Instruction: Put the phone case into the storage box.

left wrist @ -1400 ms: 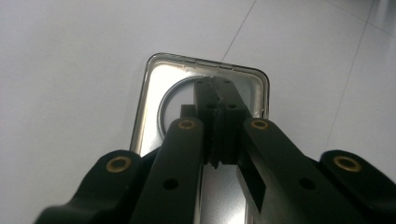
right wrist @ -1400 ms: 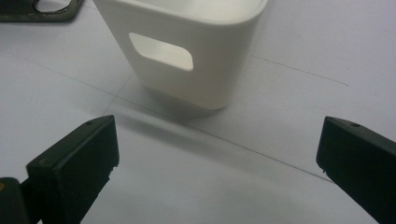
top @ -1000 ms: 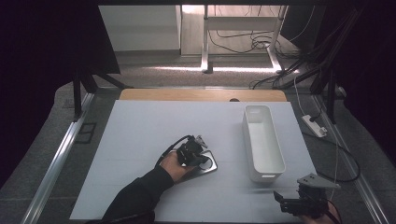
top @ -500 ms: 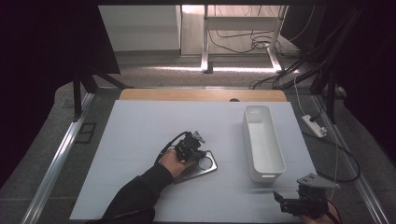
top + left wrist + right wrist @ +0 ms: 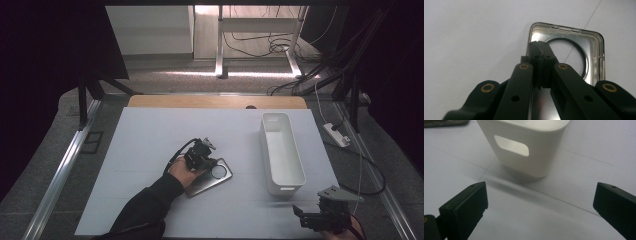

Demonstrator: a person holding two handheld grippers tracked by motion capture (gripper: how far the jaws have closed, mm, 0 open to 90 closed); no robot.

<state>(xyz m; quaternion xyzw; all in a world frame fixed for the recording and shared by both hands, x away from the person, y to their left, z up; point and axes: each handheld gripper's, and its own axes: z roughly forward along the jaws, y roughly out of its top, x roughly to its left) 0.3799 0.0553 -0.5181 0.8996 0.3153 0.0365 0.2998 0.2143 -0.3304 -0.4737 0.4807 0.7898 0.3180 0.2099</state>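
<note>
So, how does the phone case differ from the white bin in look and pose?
The phone case is flat, shiny and see-through with a round hole; the white bin is tall, opaque and matte. The left gripper is shut on the case edge; the bin stands untouched. Both rest on the table.

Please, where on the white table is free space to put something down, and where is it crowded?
Free: the wide patch left of the phone case, and the far strip between it and the wooden edge. Crowded: the narrow gap between the case, which the left gripper pinches, and the white bin; the right gripper waits open below the bin.
</note>
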